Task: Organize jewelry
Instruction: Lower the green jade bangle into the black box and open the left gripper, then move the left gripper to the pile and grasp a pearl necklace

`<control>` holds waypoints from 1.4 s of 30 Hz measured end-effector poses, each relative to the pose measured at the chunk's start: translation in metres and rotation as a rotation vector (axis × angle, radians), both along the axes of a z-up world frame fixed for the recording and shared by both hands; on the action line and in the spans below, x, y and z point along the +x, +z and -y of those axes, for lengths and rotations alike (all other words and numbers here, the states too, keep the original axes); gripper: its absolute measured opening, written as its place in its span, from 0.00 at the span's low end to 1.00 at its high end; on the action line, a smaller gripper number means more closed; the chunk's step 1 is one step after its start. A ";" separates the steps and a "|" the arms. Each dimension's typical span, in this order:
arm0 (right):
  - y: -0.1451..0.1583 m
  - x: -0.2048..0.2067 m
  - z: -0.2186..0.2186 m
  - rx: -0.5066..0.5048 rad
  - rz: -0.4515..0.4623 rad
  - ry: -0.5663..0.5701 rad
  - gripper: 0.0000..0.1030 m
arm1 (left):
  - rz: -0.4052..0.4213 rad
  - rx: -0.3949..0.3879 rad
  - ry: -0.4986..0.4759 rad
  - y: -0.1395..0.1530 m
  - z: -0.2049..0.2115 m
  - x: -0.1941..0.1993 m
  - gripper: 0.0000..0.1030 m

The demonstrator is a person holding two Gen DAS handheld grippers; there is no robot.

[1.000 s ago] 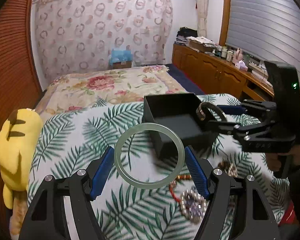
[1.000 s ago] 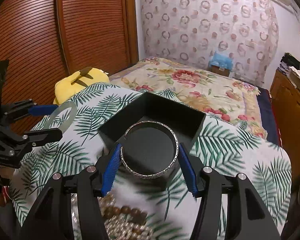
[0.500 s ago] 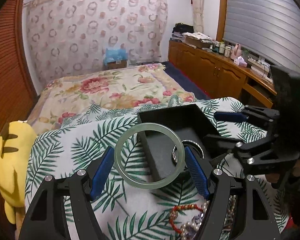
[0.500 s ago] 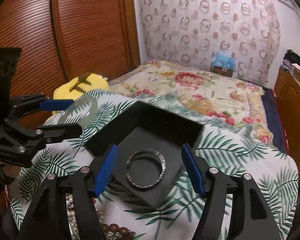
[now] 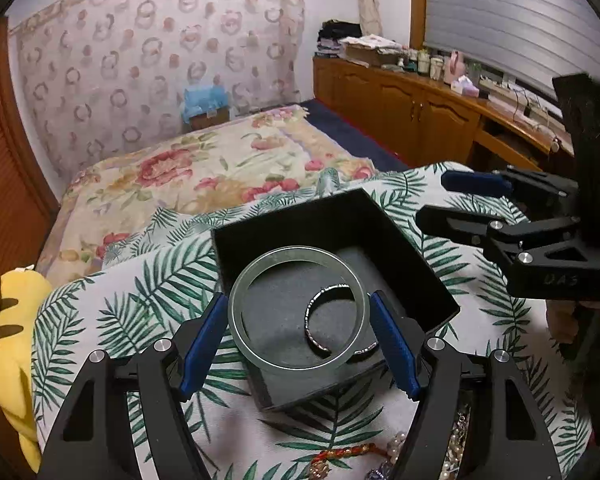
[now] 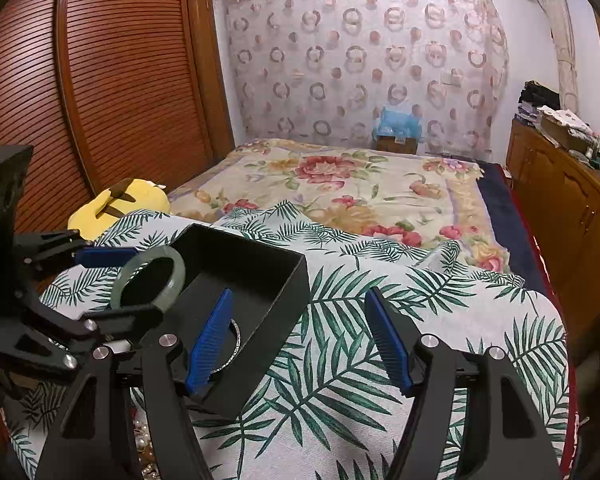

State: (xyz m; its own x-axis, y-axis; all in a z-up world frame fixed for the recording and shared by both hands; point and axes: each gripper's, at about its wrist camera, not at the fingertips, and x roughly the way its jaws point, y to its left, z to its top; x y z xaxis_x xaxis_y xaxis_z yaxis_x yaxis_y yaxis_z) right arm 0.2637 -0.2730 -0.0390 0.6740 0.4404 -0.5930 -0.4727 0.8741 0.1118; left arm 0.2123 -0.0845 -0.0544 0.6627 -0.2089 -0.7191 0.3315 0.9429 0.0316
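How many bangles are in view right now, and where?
2: the green jade bangle held in the left gripper above the black box, and the silver bangle lying inside it. The bead pile may hide more.

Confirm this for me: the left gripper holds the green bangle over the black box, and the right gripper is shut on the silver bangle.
Half right. The left gripper does hold the green bangle over the black box. But the right gripper is open and empty; the left wrist view shows the silver bangle lying inside the box.
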 end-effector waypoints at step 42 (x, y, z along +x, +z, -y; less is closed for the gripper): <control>-0.010 -0.130 -0.036 -0.062 -0.065 0.081 0.43 | 0.016 -0.093 0.028 -0.015 -0.051 -0.128 0.68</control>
State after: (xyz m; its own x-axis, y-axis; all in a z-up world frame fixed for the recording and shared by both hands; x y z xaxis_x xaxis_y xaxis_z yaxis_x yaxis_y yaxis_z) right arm 0.1335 -0.2374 -0.0487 0.5971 0.4530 -0.6621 -0.5355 0.8395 0.0914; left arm 0.0843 -0.0336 -0.0691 0.6806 -0.2554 -0.6867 0.3053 0.9509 -0.0511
